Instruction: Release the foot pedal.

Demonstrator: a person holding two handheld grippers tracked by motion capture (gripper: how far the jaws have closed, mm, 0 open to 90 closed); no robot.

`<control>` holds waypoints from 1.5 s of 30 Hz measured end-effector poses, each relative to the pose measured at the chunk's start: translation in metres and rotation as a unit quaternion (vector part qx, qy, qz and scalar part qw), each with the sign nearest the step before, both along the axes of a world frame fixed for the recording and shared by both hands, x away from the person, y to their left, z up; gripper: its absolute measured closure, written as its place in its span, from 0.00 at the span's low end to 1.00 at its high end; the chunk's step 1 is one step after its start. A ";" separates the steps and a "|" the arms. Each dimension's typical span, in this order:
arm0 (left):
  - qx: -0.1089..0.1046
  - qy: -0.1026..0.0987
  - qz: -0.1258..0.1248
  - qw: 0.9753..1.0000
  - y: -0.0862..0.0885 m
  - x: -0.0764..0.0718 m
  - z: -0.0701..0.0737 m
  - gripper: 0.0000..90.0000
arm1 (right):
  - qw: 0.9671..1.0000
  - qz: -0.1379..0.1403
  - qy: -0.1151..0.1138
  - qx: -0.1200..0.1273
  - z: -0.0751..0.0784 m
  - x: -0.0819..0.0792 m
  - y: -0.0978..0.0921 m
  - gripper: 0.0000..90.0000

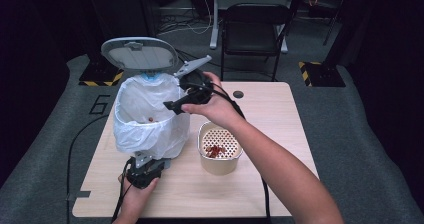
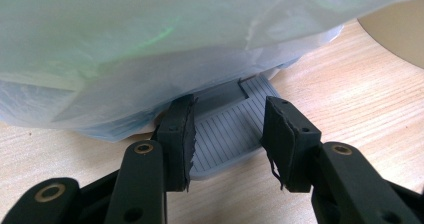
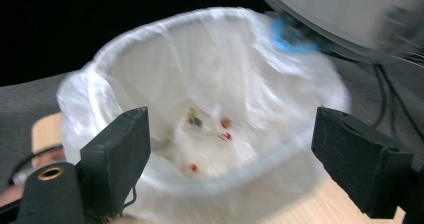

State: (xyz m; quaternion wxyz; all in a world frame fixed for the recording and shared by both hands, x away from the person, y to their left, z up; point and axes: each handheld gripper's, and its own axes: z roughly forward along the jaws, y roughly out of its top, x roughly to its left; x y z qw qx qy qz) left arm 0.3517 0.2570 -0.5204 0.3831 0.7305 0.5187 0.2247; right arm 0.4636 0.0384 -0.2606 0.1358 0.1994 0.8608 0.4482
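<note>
The right gripper hangs with its two black jaws spread wide, one at seven o'clock and one at four. Between them gapes the mouth of a bin lined with a white bag. Down inside lie a few small scraps (red and orange, one darker, all blurred). The raised grey lid sits at one o'clock, with a blue bit beneath it. Pale wooden table shows at nine o'clock.

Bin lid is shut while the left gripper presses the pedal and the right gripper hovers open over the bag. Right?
Not quite: the bin lid is up, as the high view shows. The left gripper is at the pedal; the right gripper is open over the bag.
</note>
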 end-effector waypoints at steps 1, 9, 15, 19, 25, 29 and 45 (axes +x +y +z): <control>0.002 0.001 0.000 1.000 0.000 0.000 0.000 0.62 | 1.000 -0.003 0.000 0.001 0.000 0.000 -0.005 0.18; -0.036 0.014 0.009 0.999 0.000 0.001 0.000 0.62 | 0.999 -0.031 0.003 0.020 -0.003 0.004 -0.047 0.18; -0.057 0.041 -0.007 0.998 0.004 0.000 0.005 0.59 | 0.999 -0.044 -0.008 0.005 -0.013 0.002 -0.071 0.18; -0.058 0.034 -0.015 0.998 0.004 -0.005 0.011 0.50 | 0.998 -0.057 -0.004 0.009 -0.020 -0.001 -0.083 0.18; -0.051 0.022 -0.015 0.998 0.007 -0.007 0.020 0.45 | 0.997 -0.075 0.001 0.010 -0.027 -0.007 -0.102 0.18; -0.051 0.031 -0.021 0.998 0.012 -0.009 0.023 0.45 | 0.997 -0.078 -0.007 0.013 -0.030 -0.011 -0.116 0.18; -0.033 0.035 -0.029 0.998 0.038 -0.028 0.048 0.39 | 0.993 -0.118 -0.008 0.012 -0.070 -0.044 -0.185 0.24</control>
